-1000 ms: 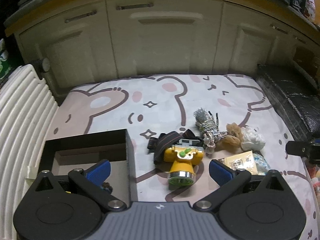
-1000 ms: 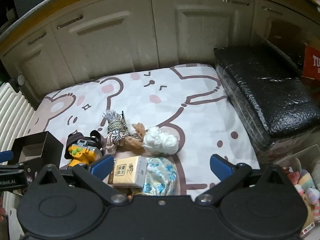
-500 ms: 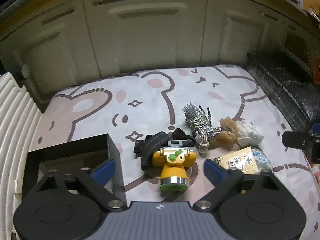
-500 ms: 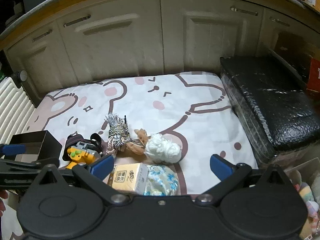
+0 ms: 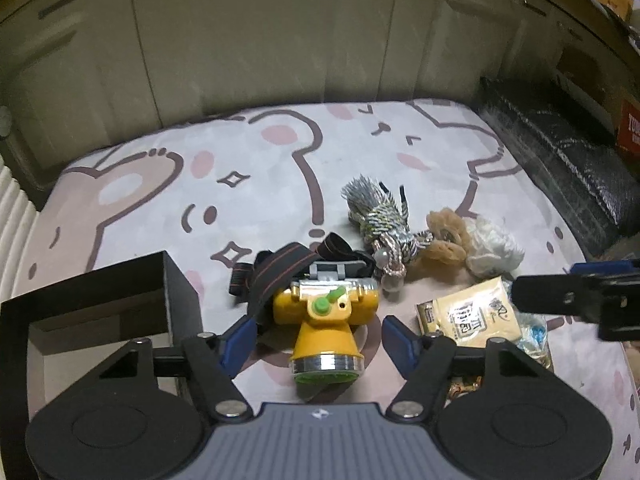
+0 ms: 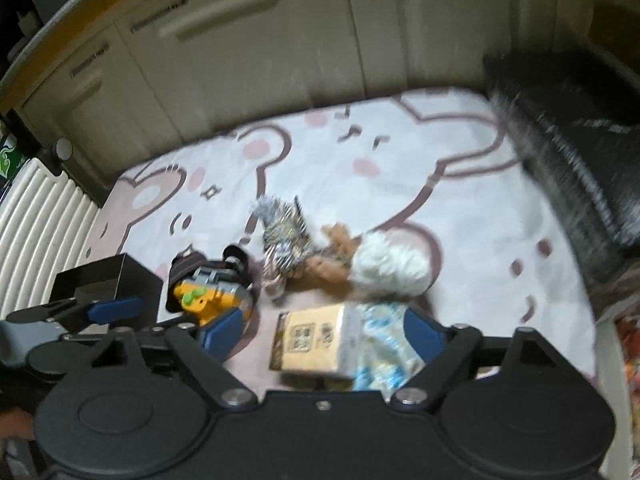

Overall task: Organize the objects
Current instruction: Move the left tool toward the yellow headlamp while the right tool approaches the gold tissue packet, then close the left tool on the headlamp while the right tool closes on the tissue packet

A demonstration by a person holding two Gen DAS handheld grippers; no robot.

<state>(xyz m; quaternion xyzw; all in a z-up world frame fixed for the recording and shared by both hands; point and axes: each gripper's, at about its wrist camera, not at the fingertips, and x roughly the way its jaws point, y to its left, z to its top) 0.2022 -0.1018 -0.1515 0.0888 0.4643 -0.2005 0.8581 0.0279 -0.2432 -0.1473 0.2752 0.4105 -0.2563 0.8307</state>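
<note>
A yellow headlamp (image 5: 326, 328) with a black strap lies on the bear-print mat (image 5: 240, 168). It sits between the blue pads of my left gripper (image 5: 320, 340), whose jaws are closing, with gaps still showing on both sides. An open black box (image 5: 100, 300) stands just left of it. In the right wrist view a tan packet (image 6: 312, 340) and a blue-flowered pouch (image 6: 380, 344) lie between the pads of my right gripper (image 6: 322, 332). Its jaws are closing too, and the left pad is clear of the packet. A grey rope toy (image 5: 380, 220), a brown tuft (image 5: 444, 240) and a white fluffy ball (image 5: 492, 248) lie behind.
Cream cupboard doors (image 5: 260, 60) close off the back of the mat. A white ribbed panel (image 6: 36, 216) runs along the left, and a black wrapped bundle (image 5: 568, 160) along the right. The far half of the mat holds nothing.
Both grippers have come down closer to the mat and their jaws have narrowed. The left has centred on the headlamp, the right on the tan packet and pouch.
</note>
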